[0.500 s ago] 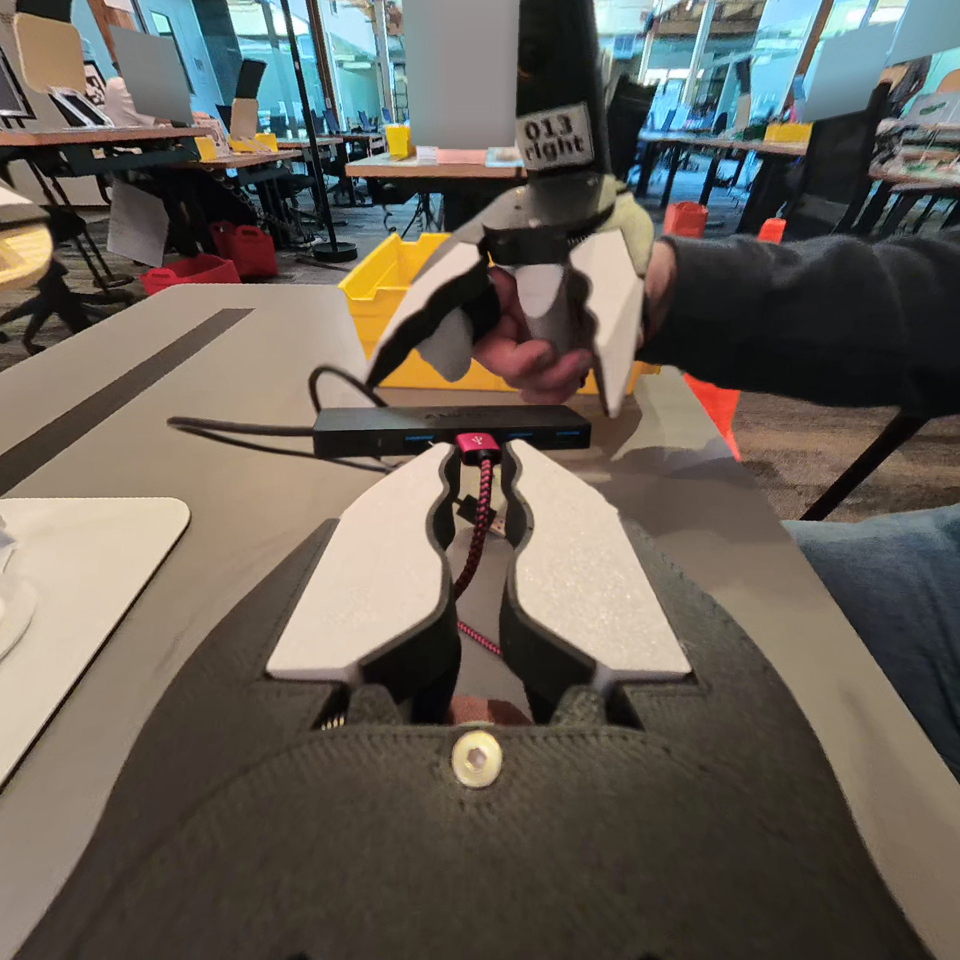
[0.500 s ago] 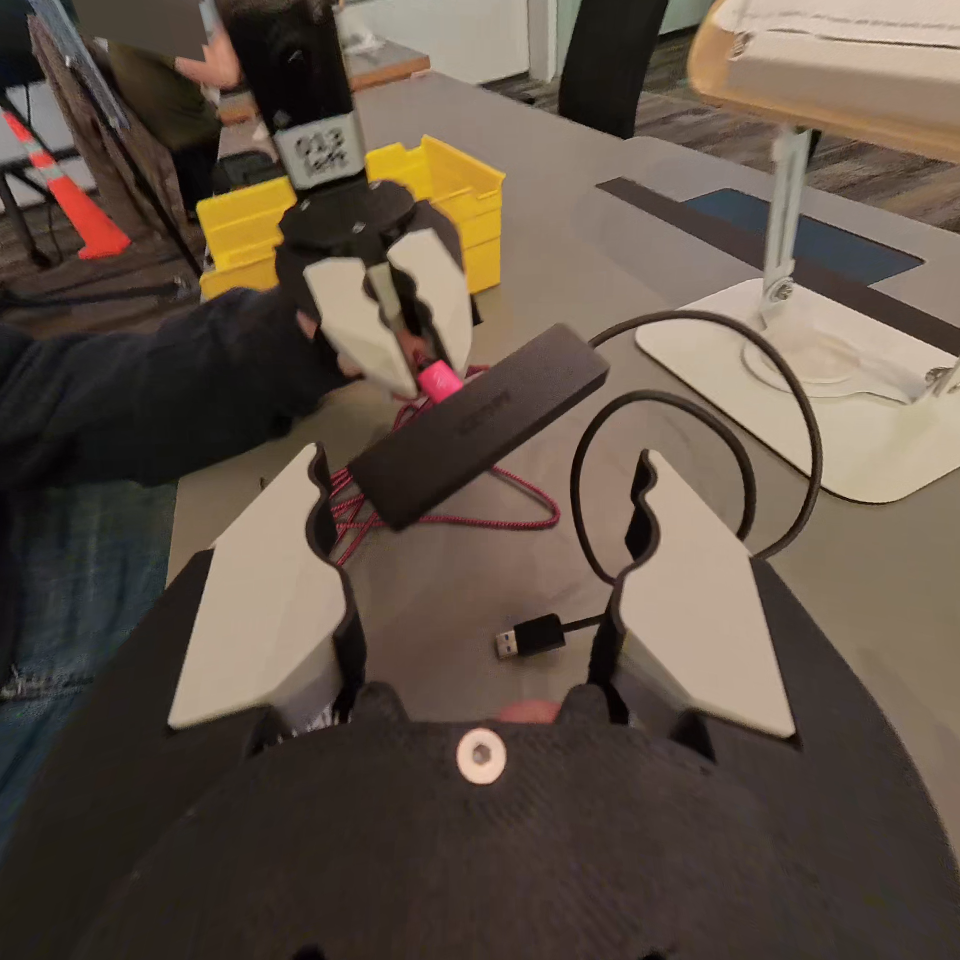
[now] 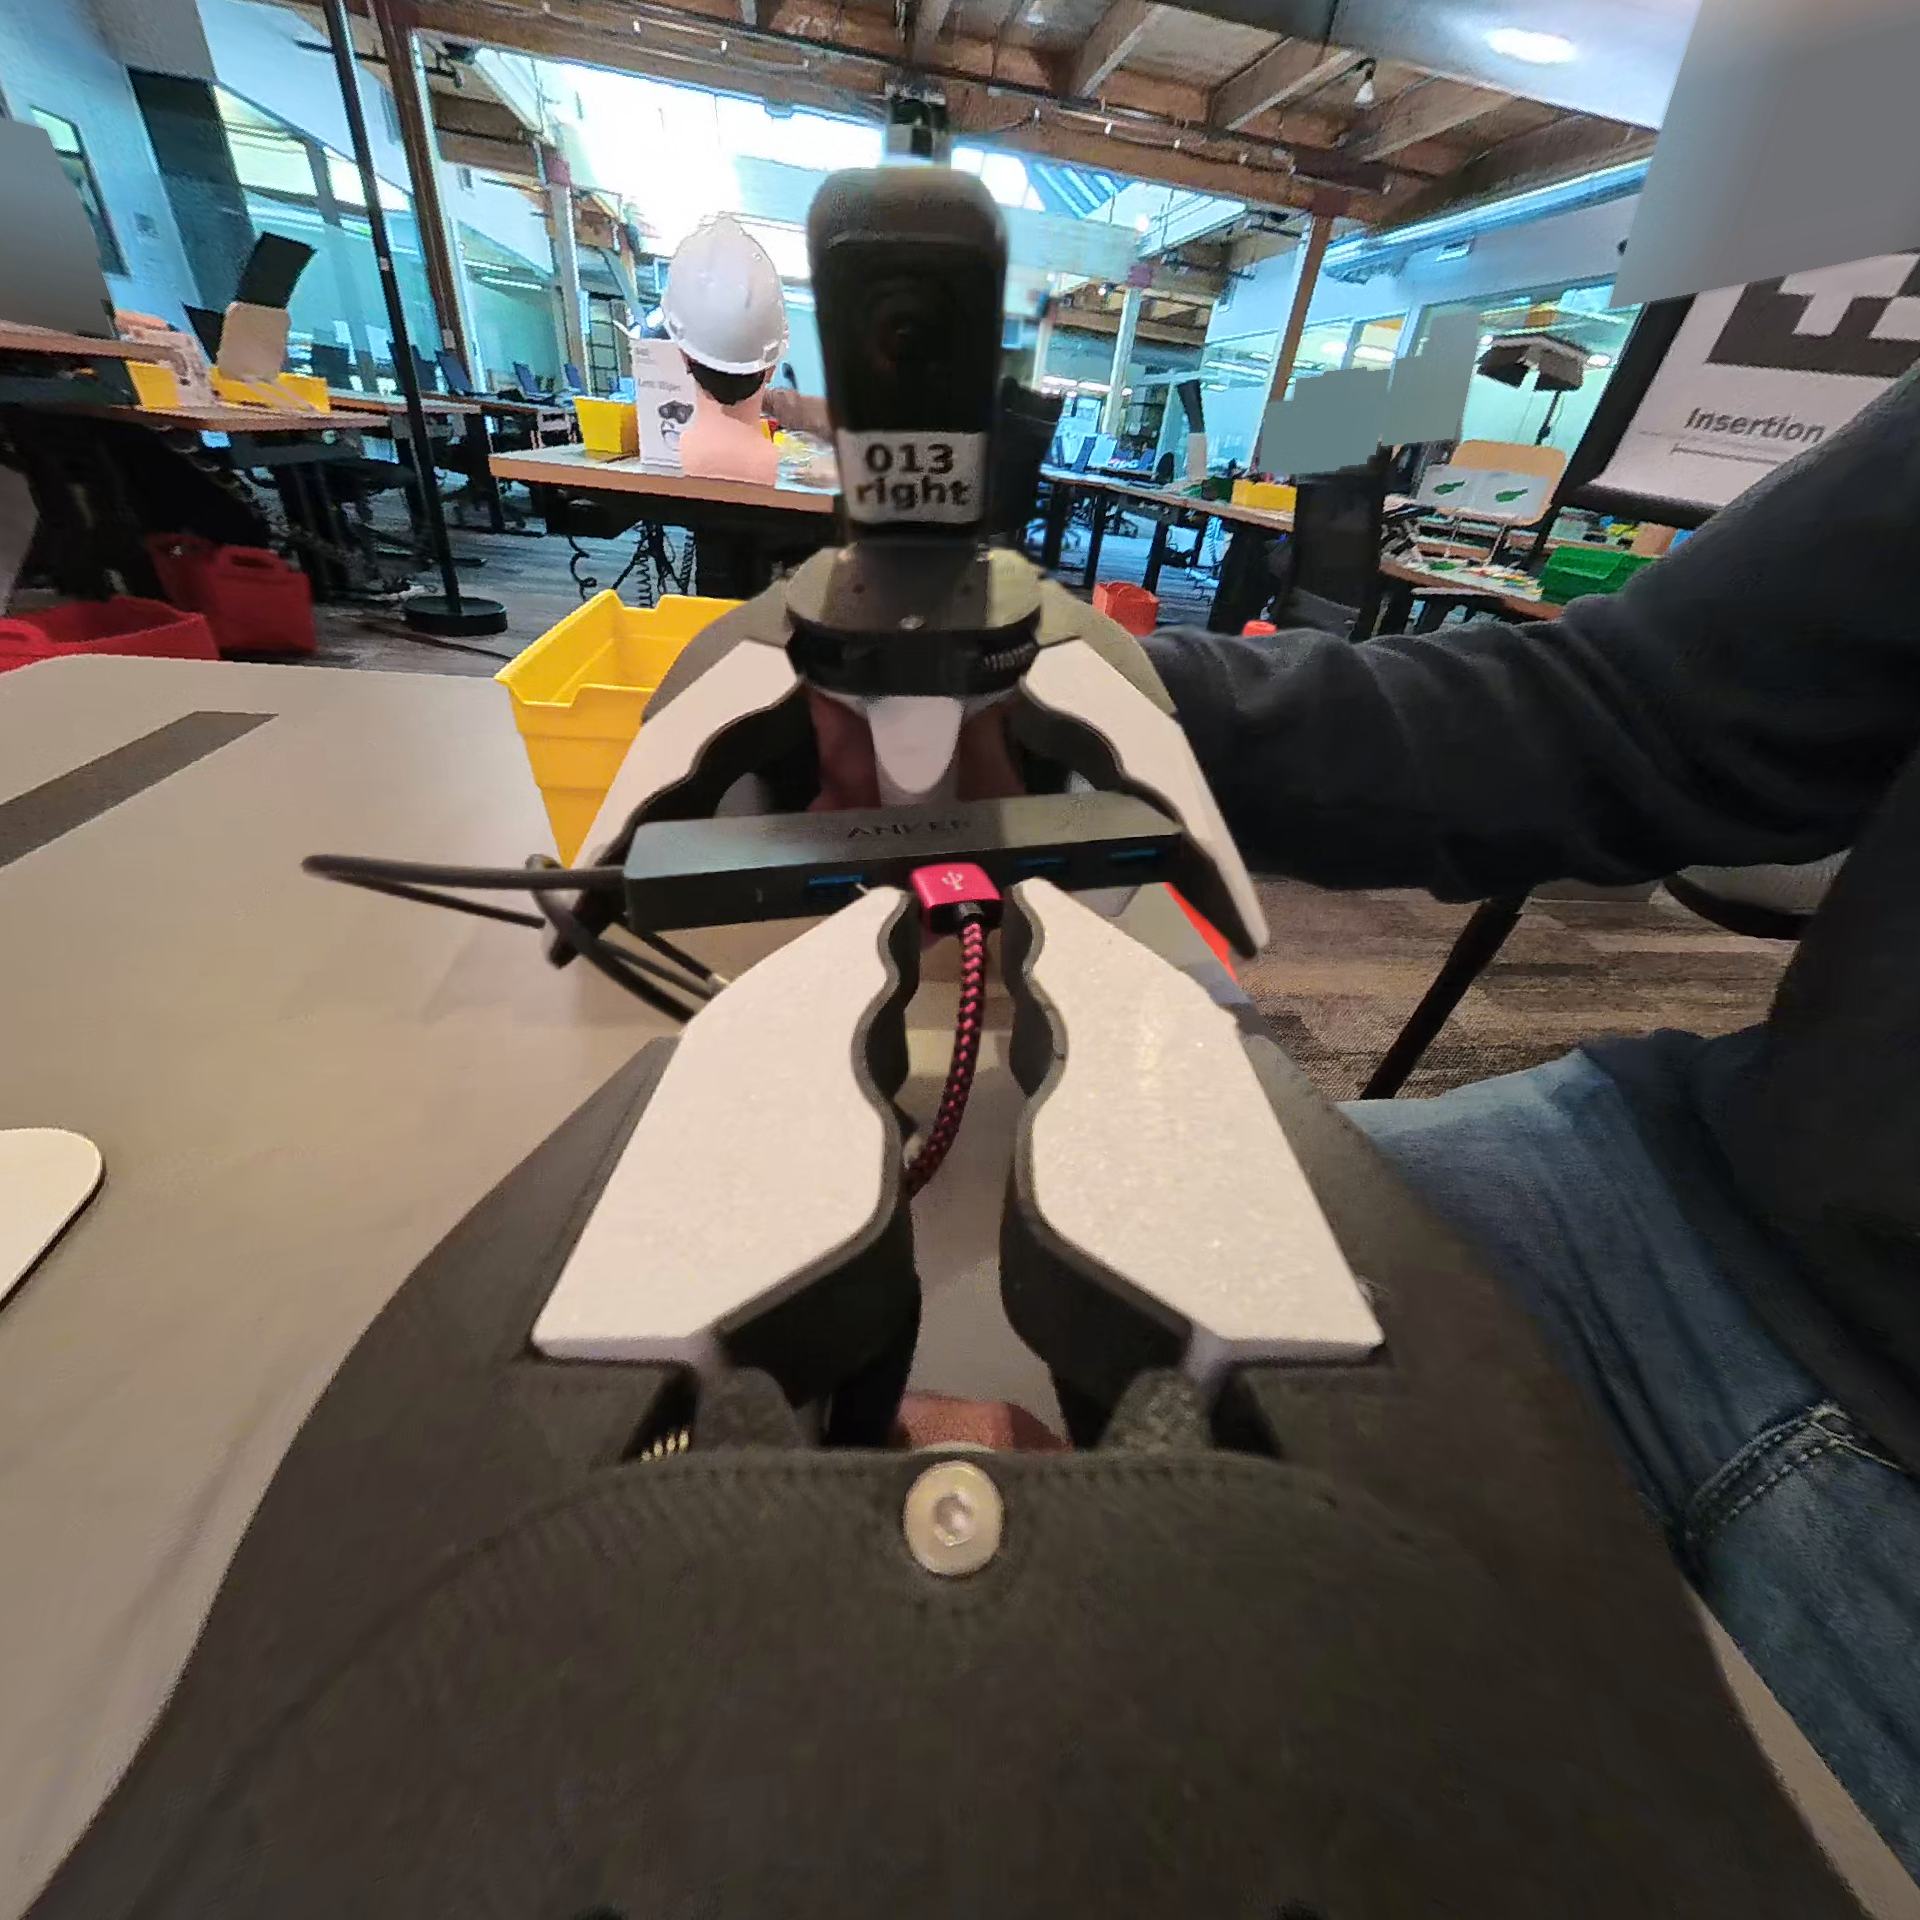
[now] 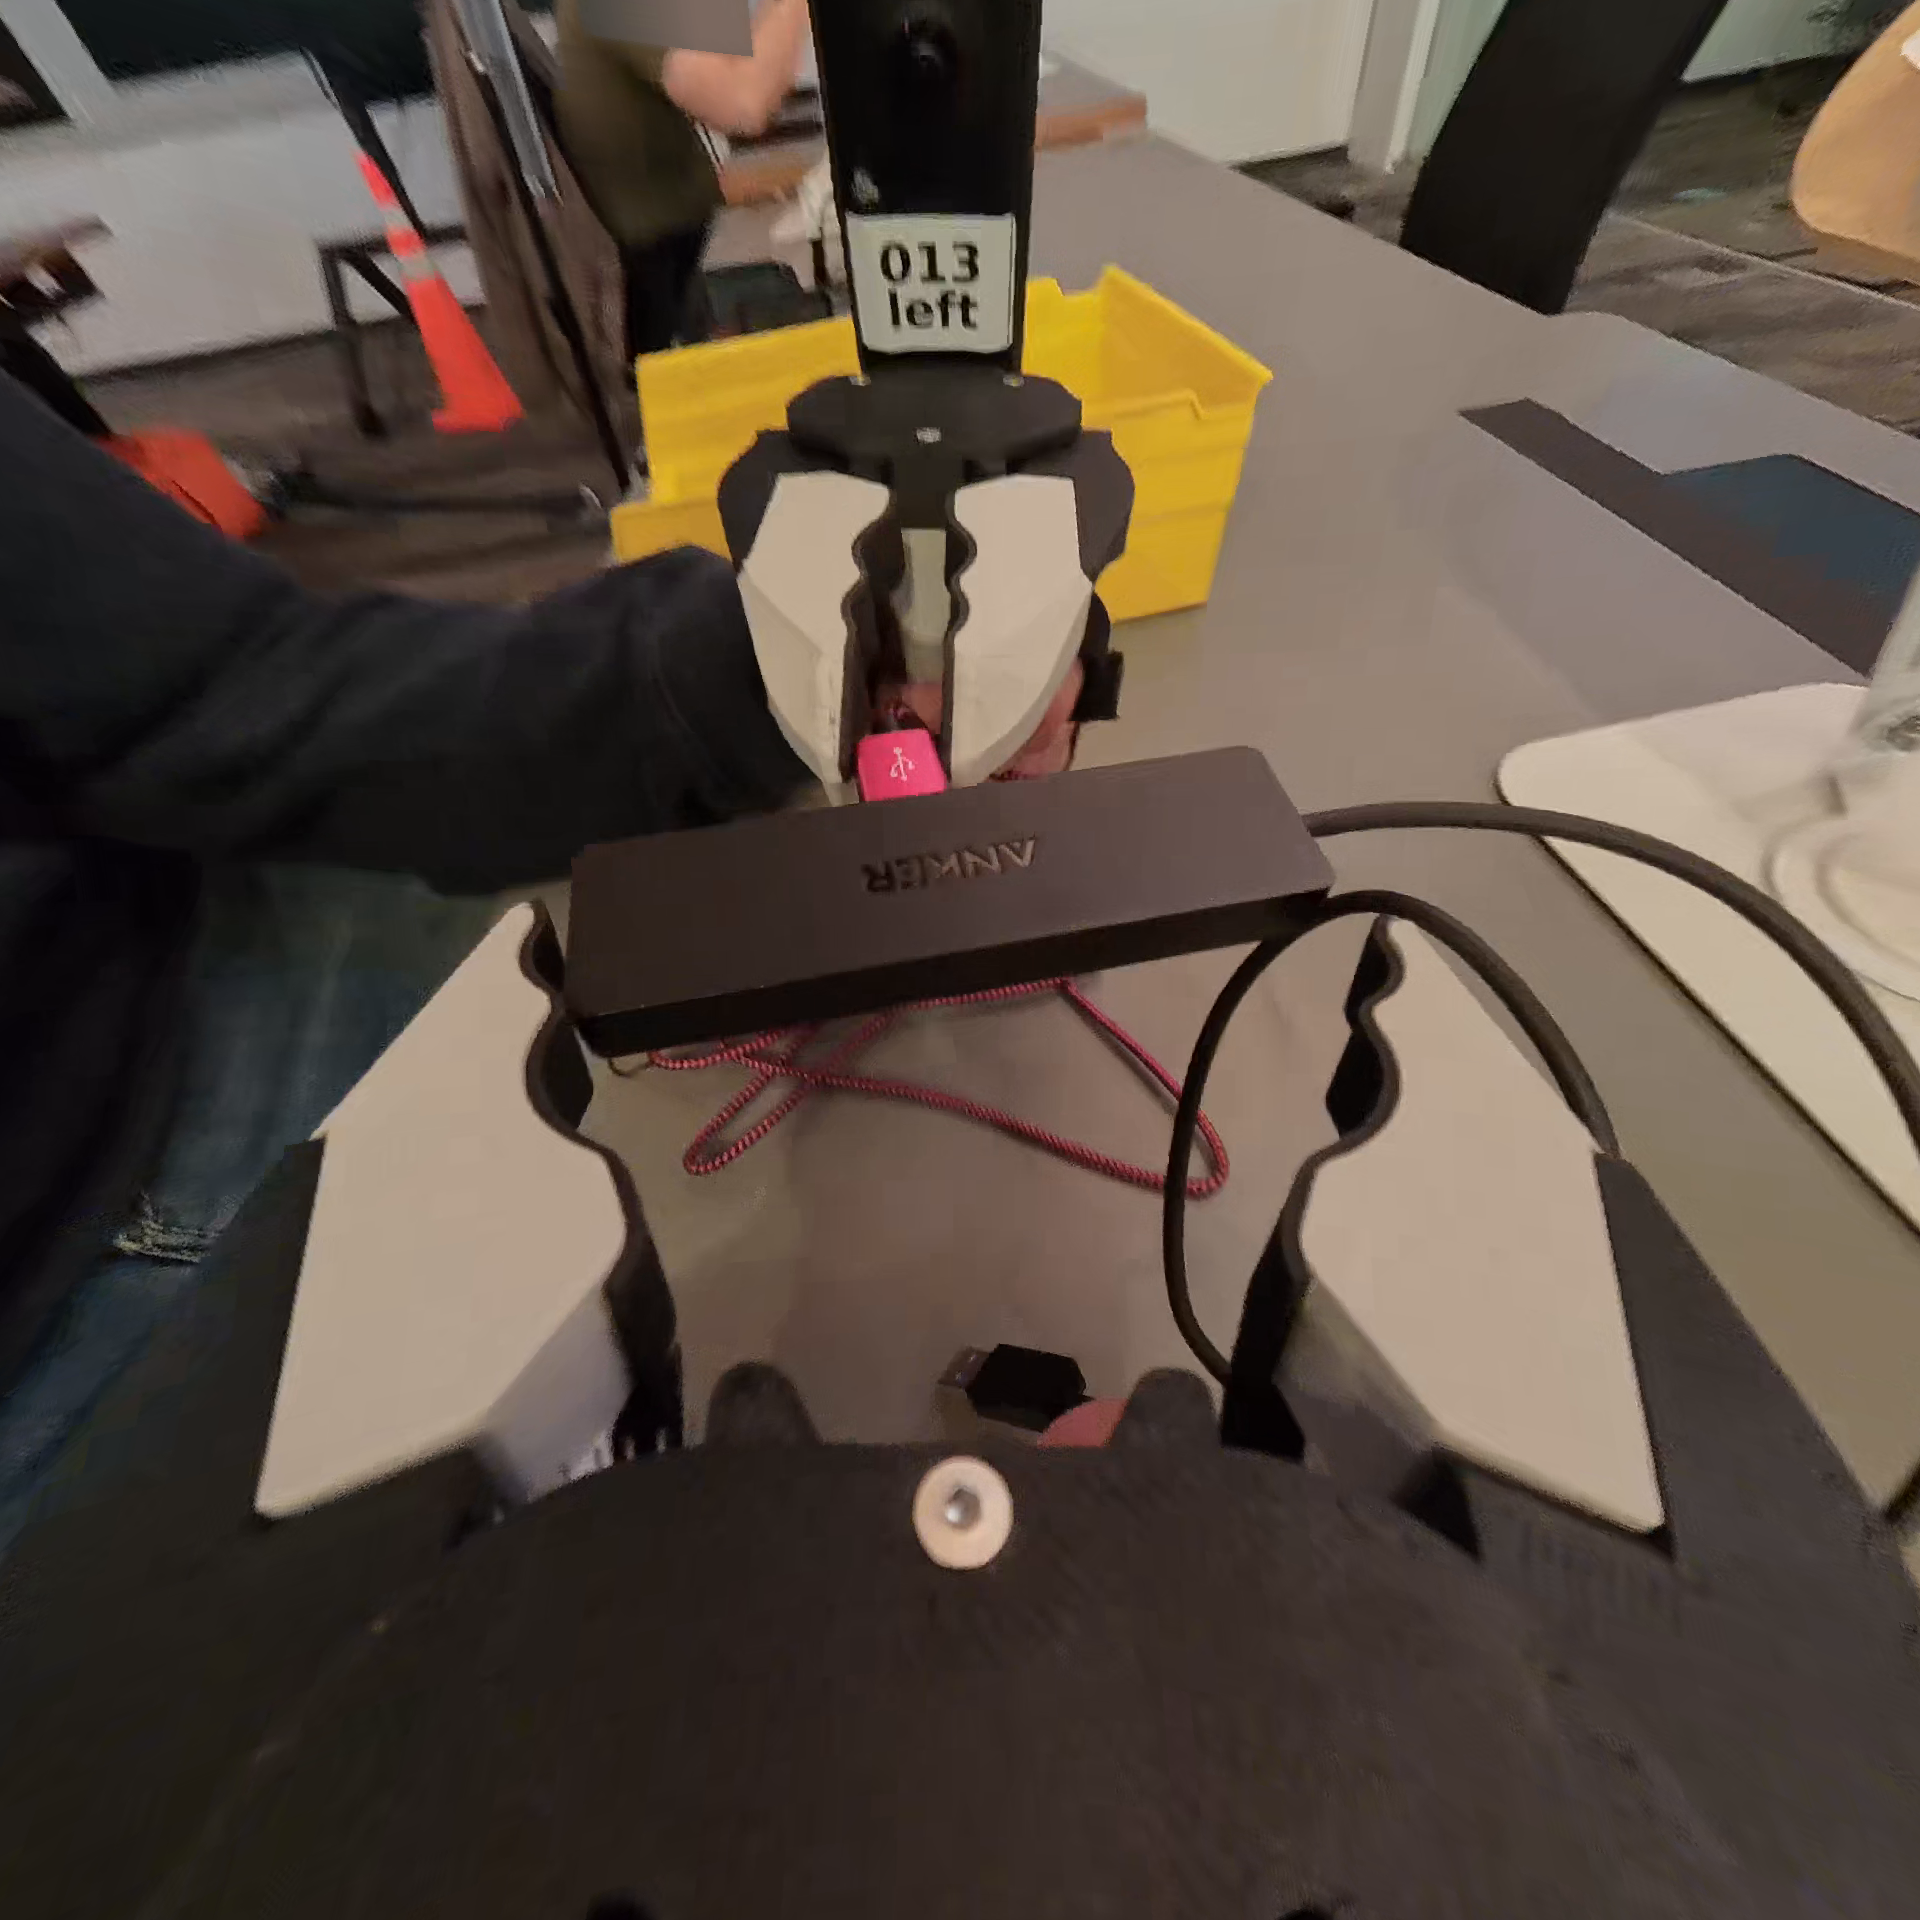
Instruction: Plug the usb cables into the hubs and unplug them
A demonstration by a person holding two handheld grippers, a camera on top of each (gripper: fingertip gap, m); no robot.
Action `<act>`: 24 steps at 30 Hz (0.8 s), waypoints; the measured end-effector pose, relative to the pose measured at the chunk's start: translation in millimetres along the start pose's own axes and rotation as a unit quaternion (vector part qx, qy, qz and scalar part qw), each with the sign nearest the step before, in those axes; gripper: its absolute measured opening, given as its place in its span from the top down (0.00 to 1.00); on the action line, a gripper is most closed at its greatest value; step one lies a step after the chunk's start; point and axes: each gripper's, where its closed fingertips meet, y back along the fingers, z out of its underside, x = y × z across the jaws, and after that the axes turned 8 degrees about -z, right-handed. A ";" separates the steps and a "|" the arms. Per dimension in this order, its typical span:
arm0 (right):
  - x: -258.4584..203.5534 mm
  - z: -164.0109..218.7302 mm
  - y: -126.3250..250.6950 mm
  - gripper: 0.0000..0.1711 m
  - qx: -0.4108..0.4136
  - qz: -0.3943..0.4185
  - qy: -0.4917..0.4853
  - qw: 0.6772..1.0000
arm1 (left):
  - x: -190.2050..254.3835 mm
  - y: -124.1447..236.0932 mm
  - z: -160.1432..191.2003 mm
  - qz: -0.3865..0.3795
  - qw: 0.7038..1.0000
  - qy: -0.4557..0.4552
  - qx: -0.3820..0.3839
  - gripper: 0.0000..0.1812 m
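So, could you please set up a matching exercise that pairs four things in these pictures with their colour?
Things:
1. USB hub
2. plug in the left gripper
3. bin behind the grippers
4. traffic cone on the floor

Colours:
A. yellow
B. orange
C. black
D. pink

Pairs: 1-C, 2-D, 3-A, 4-B

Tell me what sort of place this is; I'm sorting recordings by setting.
Probably an open-plan lab or workshop, not a home: rows of workbenches under exposed ceiling beams, yellow parts bins, a hard hat on a mannequin head, and an orange traffic cone on the floor.
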 end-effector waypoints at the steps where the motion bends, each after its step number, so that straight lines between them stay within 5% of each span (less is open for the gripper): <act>1: -1.5 -2.3 -1.8 0.16 0.012 -0.011 -0.005 1.000 | 0.2 0.6 -0.4 0.002 1.000 0.000 0.002 0.92; 24: -15.2 34.1 -11.2 0.12 -0.179 -0.036 0.011 0.983 | 8.5 -2.7 14.0 0.039 0.998 0.009 -0.038 0.92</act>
